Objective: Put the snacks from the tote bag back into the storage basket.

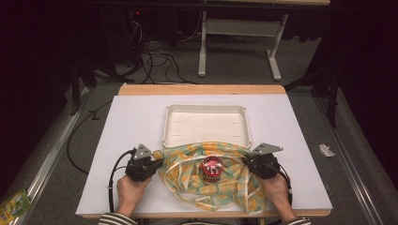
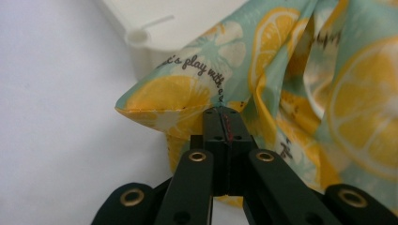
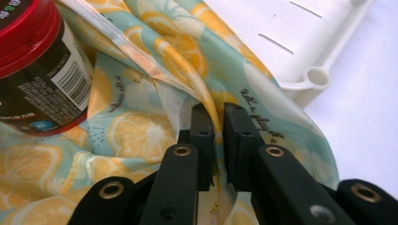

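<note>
Step in hand: wrapping — both grippers have hold of the lemon-print mint-green cloth [image 1: 220,176], which lies rumpled on the white table sheet [image 1: 131,122] at the near centre. The red-lidded dark jar [image 1: 211,168] stands upright on the cloth's middle, between the two grippers.

Left gripper [image 2: 224,114]: jaws pressed flat together, clamped on the cloth just beside its left corner (the corner flap sticks out past the tips). In the high view it sits at the cloth's left edge [image 1: 149,164].

Right gripper [image 3: 217,112]: jaws pinching a fold of the same cloth — a slim gap remains between the tips, filled with fabric. High view puts it at the cloth's right edge [image 1: 259,161].

The far edge of the cloth drapes over the near rim of the shallow white plastic tray [image 1: 171,123], which is just behind it.

My read of the next move: lift both held edges together and bring them inward over the jar. Needs even tension on both sides — pull lopsided and the jar likely tips. Also watch the far edge snagging on the tray rim as the cloth rises.
</note>
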{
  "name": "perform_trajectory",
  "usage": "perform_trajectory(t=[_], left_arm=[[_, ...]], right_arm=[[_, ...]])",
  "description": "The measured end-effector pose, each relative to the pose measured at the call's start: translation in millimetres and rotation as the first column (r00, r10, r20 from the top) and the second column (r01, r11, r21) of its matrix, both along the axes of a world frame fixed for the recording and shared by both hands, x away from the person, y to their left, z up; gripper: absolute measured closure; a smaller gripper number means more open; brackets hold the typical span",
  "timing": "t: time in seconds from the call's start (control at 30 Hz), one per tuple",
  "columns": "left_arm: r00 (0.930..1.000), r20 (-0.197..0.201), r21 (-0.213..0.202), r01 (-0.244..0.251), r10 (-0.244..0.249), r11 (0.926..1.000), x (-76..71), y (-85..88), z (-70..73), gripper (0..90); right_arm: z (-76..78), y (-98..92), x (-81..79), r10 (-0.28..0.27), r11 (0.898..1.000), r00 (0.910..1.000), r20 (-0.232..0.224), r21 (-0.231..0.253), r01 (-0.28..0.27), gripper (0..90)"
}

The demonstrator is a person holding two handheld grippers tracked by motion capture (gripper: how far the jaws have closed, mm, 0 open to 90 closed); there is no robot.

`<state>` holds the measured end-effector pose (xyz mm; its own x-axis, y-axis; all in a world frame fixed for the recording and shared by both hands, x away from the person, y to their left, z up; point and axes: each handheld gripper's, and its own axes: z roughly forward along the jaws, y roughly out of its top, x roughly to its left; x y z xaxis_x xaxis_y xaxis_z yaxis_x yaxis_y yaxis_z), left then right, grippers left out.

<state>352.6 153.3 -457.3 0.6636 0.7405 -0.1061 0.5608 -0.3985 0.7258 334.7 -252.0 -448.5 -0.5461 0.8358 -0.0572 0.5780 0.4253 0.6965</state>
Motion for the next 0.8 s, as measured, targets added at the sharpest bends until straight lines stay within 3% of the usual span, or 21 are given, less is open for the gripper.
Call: perform_trajectory(t=[0.13, 0.27, 0.37, 0.5, 0.6, 0.73, 0.8], left_arm=[[0.9992, -0.040, 0.037, 0.001, 0.001, 0.9993, 1.1, 0.2, -9.4, 90.0], [0.9972, -0.074, 0.024, -0.009, 0.011, 0.9997, 4.2, 3.6, -16.4, 90.0], [0.9996, -0.029, 0.006, -0.006, 0.006, 1.0000, -0.5, 3.8, -11.8, 90.0], [0.9995, 0.031, -0.061, -0.002, 0.004, 0.9982, -10.9, 8.1, 0.4, 80.9], [0.9965, 0.082, -0.128, -0.002, 0.012, 0.9918, -20.8, 11.9, 12.9, 71.3], [0.9909, 0.134, -0.167, 0.016, 0.007, 0.9858, -29.6, 10.3, 31.3, 55.5], [0.9904, 0.136, -0.179, 0.049, -0.025, 0.9827, -31.2, 3.7, 38.2, 46.0]], right_arm=[[-0.8, -2.5, 1.9, -0.013, 1.000, 0.9999, -0.003, -0.001, 0.013, 84.3], [-2.3, -3.5, 4.2, -0.023, 1.000, 0.9997, -0.011, 0.007, 0.024, 84.3], [-1.6, -2.1, 3.8, -0.019, 1.000, 0.9997, -0.015, -0.002, 0.019, 84.2], [-0.7, -0.3, 3.2, -0.014, 1.000, 0.9999, -0.009, -0.004, 0.014, 84.3], [-0.6, 0.9, 3.6, -0.011, 1.000, 0.9999, -0.008, -0.001, 0.011, 84.2], [-0.4, 2.6, 3.6, -0.006, 1.000, 0.9999, -0.010, -0.004, 0.006, 84.2], [-0.2, 3.1, 3.8, -0.002, 1.000, 1.0000, -0.004, -0.004, 0.002, 84.2]])
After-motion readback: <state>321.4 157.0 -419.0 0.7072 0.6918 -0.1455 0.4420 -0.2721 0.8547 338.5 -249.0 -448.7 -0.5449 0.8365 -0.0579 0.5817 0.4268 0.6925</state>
